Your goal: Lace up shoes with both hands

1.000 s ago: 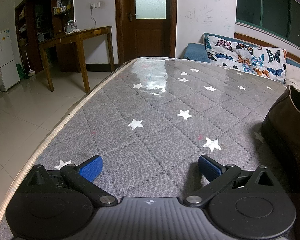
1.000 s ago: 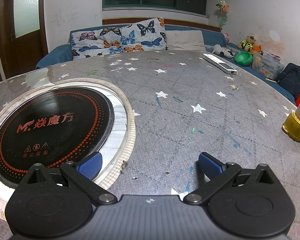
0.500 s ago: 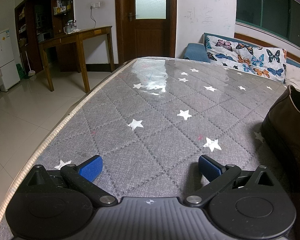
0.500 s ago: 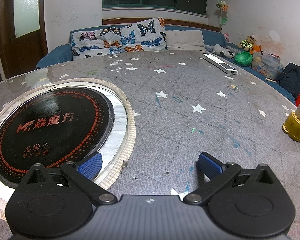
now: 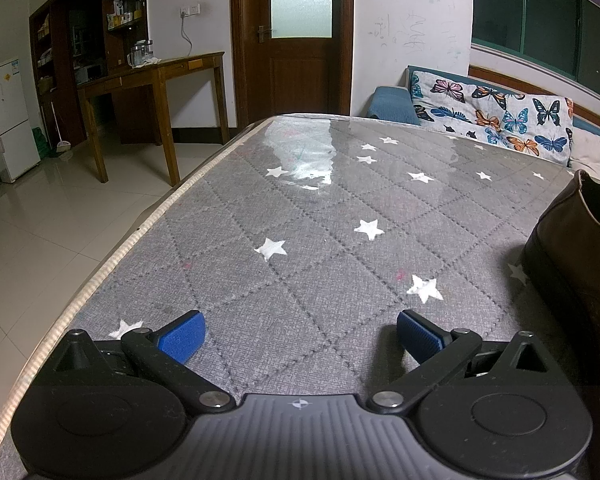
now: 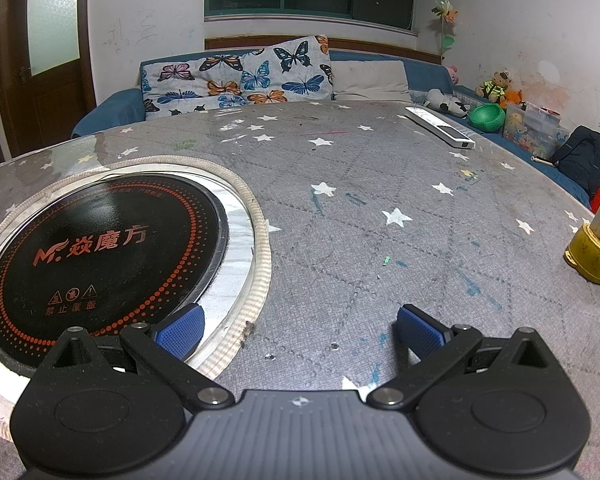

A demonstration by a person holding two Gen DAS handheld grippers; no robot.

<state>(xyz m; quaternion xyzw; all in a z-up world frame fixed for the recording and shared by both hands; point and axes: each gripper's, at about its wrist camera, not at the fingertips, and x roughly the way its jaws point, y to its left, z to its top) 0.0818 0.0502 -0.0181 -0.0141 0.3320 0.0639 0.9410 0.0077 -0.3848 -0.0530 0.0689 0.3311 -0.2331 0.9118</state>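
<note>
The left tool [image 5: 300,334] sits low over the grey, star-printed surface [image 5: 320,248], its two blue-padded fingers [image 5: 182,338] spread wide with nothing between them. To its right, at the edge of the left wrist view, stands a dark brown shoe [image 5: 572,248], heel collar upright and opening facing up; it rests on the surface just beside the tool's right finger without touching it. Most of the shoe is cut off by the frame, so its laces cannot be made out.

The right tool [image 6: 300,332] is likewise spread apart and empty, hovering close above the same surface. Its left blue pad [image 6: 180,332] lies over the rim of a round black induction cooktop [image 6: 100,248] set into the surface, ringed by a pale braided trim. A sliver of something reddish-brown at the lower left corner of the right wrist view may be the shoe, though too little shows to be sure. Farther off lie a white remote control [image 6: 440,127] near the far right edge and a yellow object [image 6: 594,258] at the right side. A butterfly-print cushion [image 6: 240,80] rests on the blue sofa behind.
</note>
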